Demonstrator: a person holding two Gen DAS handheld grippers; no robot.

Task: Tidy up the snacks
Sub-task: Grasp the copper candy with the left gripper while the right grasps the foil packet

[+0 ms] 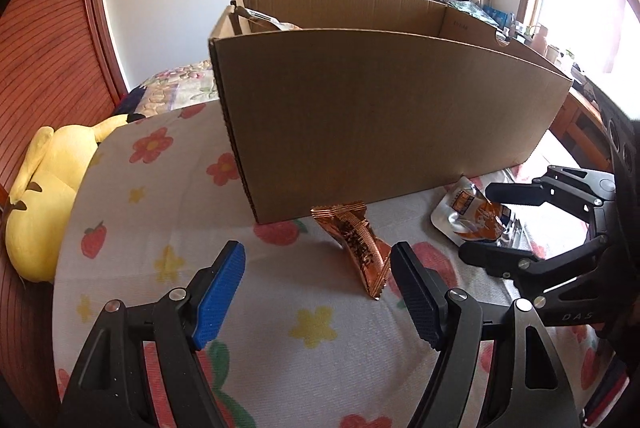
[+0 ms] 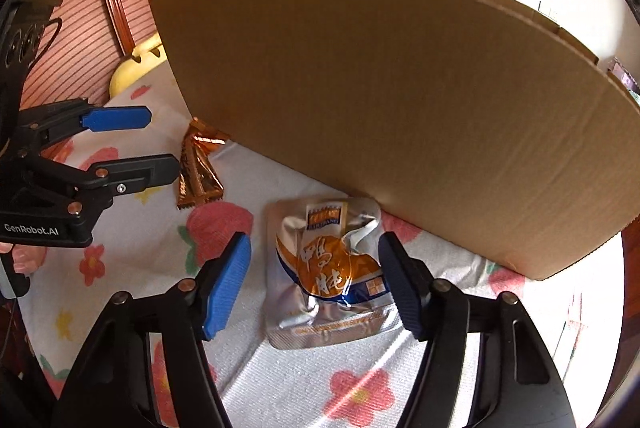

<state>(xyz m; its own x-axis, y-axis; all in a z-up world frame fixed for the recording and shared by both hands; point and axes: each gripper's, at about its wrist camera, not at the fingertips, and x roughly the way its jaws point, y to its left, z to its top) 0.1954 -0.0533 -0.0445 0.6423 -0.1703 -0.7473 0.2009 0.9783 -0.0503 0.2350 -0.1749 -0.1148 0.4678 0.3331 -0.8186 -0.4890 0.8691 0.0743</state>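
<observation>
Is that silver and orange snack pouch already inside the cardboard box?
No, the silver and orange pouch lies flat on the flowered cloth outside the cardboard box, between the open jaws of the right gripper.

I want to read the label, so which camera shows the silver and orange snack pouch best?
The right wrist view: the silver pouch lies flat between the open right gripper, its printed front facing the camera. The left wrist view shows it small, at an angle, partly hidden behind the right gripper's fingers.

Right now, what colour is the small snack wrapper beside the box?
Shiny copper-brown wrapper; clearest in the left wrist view.
</observation>
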